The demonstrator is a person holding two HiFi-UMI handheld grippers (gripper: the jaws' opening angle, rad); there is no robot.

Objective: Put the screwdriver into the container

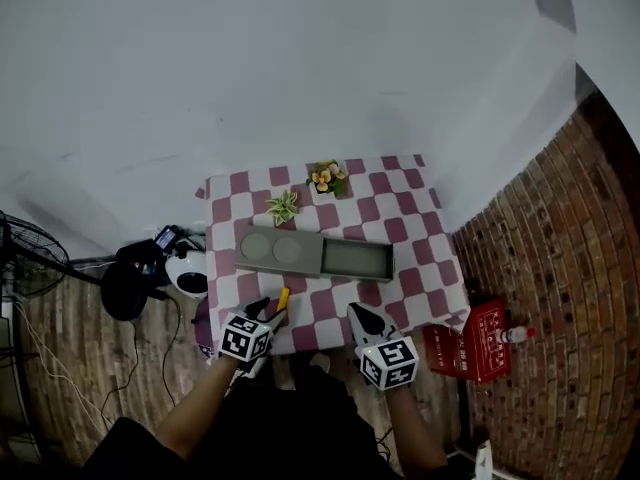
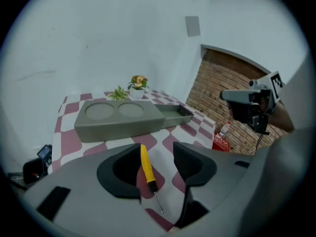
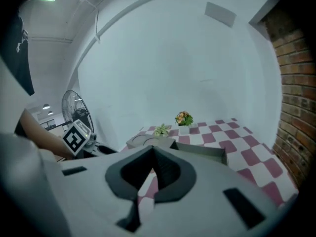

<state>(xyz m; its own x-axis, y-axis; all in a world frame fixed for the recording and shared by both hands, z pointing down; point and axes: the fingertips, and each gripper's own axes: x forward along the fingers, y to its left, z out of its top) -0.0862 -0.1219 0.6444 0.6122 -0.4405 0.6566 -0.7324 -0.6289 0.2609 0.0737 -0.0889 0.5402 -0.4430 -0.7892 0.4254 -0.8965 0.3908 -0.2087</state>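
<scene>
The screwdriver (image 2: 145, 168) lies on the table (image 2: 197, 128) just in front of the container (image 2: 118, 125), not inside it. The left gripper (image 2: 157, 157) has its fingers wide apart around it. The right gripper (image 3: 154, 168) has its fingers together, holding nothing. The screwdriver looks light, hard and thin. The fat yellow handle is the best spot to grab.

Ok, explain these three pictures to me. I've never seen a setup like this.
There is no robot arm here. A person holds a hand-held claw in each hand. The head view comes from a camera on the person's head, looking down. The other two views come from cameras riding on each claw.

On the checked table stand a grey container, a flowering plant and a small green plant. The left claw is open, and the yellow screwdriver lies on the cloth between its jaws. The right claw is shut and empty.
</scene>
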